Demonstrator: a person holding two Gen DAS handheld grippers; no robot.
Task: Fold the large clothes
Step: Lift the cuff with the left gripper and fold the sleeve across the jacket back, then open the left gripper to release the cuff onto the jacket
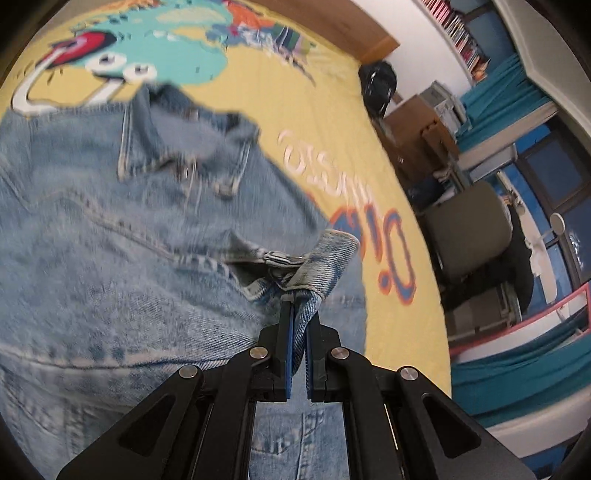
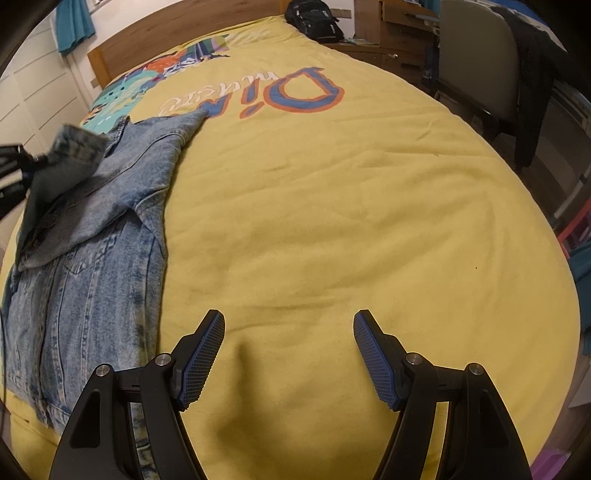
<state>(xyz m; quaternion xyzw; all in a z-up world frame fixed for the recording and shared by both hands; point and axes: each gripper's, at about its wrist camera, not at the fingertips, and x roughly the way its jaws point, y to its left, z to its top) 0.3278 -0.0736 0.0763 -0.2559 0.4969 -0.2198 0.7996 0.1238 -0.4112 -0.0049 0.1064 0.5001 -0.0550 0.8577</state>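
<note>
Your left gripper (image 1: 298, 314) is clamped on a fold of a blue denim jacket (image 1: 110, 258), pinching the fabric just below a buttoned cuff (image 1: 325, 254) that curls up above the blue pads. In the left wrist view the jacket fills the frame from 7 o'clock to 11 o'clock, blurred, with its collar and seams showing toward 11 o'clock.

Your right gripper (image 2: 289, 354) has its two fingers spread wide apart, holding nothing, over bare yellow fabric at 6 o'clock in its own view.

The jacket (image 2: 92, 236) lies on a bed covered by a yellow blanket (image 2: 332, 221), printed with blue and orange letters and a colourful cartoon picture. In the right wrist view the jacket lies along the frame's edge from 7 o'clock to 10 o'clock, with one sleeve lifted at 9 o'clock, where the other gripper (image 2: 18, 166) holds it.

Beyond the bed stand a wooden headboard (image 2: 166, 40), a black backpack (image 2: 316, 18) at 12 o'clock, and a grey chair (image 2: 476, 59) with a dark garment draped over it at 2 o'clock.
</note>
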